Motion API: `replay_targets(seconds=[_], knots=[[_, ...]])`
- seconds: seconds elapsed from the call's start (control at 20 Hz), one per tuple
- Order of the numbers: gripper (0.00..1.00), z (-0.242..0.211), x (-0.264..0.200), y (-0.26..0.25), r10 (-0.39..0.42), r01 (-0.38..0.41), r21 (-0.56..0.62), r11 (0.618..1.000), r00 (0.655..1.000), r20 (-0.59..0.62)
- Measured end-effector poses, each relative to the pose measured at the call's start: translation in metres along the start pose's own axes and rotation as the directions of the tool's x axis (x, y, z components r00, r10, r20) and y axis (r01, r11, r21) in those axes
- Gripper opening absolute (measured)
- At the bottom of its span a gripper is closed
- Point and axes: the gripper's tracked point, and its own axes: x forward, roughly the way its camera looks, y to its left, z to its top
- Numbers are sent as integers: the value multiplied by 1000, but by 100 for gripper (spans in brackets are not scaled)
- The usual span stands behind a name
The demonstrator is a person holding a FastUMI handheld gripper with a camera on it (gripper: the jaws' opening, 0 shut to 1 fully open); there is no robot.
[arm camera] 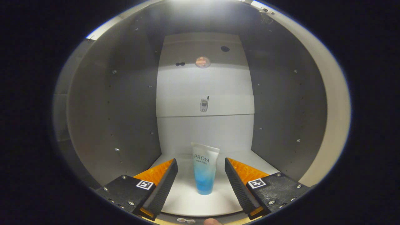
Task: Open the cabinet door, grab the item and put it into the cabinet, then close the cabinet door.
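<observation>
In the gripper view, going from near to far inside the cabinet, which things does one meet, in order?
Gripper, fingers open and touching nothing → tube standing on its cap on the cabinet floor, between the fingers → small phone on the higher shelf → back wall.

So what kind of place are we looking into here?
Probably the inside of a cabinet: grey side walls, a white back panel, and a tube standing on its floor between the open tongs.
</observation>
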Motion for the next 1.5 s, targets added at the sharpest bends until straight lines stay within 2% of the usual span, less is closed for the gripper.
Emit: replay_targets(seconds=[0.3,0.95,1.1,1.25,1.5], knots=[[93,10,-90,4,0,0,36,999,1000,2],[93,5,-322,-1,3,-2,43,999,1000,-21],[93,-2,-350,-7,44,-43,26,999,999,-23],[93,-17,-373,-10,121,-119,24,993,991,-59],[93,-20,-418,-47,204,-202,36,979,976,-79]])
